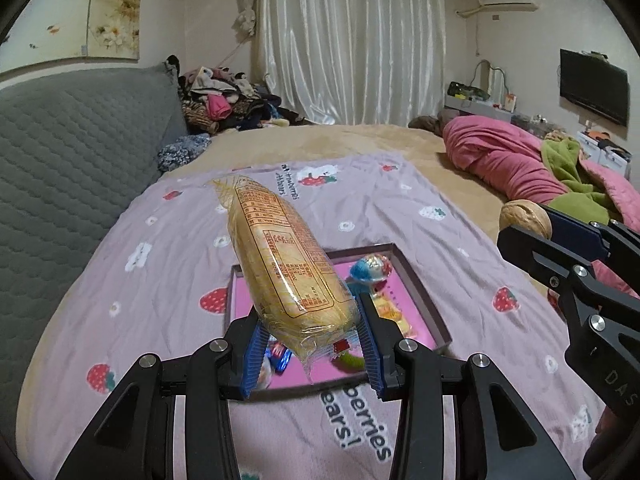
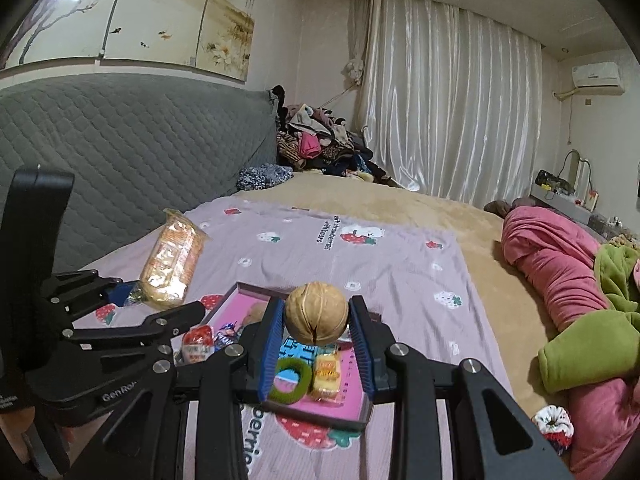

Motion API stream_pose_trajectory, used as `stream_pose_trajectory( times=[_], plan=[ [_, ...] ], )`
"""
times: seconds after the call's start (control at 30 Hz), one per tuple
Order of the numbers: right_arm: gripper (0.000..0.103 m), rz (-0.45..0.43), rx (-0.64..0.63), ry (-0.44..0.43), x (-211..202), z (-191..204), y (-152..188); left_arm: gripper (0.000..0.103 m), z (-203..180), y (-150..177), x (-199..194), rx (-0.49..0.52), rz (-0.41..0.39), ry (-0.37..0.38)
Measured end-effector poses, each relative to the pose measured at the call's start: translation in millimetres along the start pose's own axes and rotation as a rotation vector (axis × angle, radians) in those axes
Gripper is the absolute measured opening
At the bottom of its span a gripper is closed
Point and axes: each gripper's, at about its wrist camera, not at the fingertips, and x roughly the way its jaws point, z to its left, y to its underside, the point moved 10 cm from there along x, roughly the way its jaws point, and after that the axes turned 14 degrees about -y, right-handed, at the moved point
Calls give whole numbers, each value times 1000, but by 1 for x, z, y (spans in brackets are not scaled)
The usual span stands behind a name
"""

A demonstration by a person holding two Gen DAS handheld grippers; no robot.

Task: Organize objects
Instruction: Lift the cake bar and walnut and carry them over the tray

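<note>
My left gripper (image 1: 310,344) is shut on a clear-wrapped pack of yellow biscuits (image 1: 280,264) that sticks up and away above a shallow pink-lined box (image 1: 416,280). The box lies on a lilac strawberry-print cloth (image 1: 160,280) and holds wrapped sweets (image 1: 370,268). My right gripper (image 2: 316,320) is shut on a walnut (image 2: 316,312), held over the same box (image 2: 240,296), where a green ring (image 2: 290,380) and a yellow wrapped sweet (image 2: 328,372) lie. In the left wrist view, the right gripper (image 1: 520,224) with its walnut (image 1: 524,216) is at the right. The biscuit pack (image 2: 172,264) and the left gripper (image 2: 132,296) show at the left of the right wrist view.
The cloth lies on a tan bed (image 1: 400,144) with a grey quilted headboard (image 1: 72,152) on the left. Pink and green blankets (image 2: 560,280) are heaped at the right, a clothes pile (image 2: 320,140) at the far side. A small white-and-red scrunchie (image 2: 554,424) lies near the blankets.
</note>
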Motion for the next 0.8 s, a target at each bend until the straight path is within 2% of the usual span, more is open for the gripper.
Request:
stream_pose_trajectory(
  times=[0.5, 0.57, 0.67, 0.8],
  plan=[
    [33, 13, 67, -34, 70, -24, 25, 43, 1, 15, 83, -42, 34, 2],
    [33, 18, 82, -41, 80, -26, 30, 43, 3, 20, 94, -59, 35, 5],
    [33, 29, 90, -49, 97, -25, 39, 43, -1, 30, 110, -77, 49, 50],
    [33, 59, 89, -51, 119, -25, 55, 43, -5, 45, 131, -47, 69, 43]
  ],
)
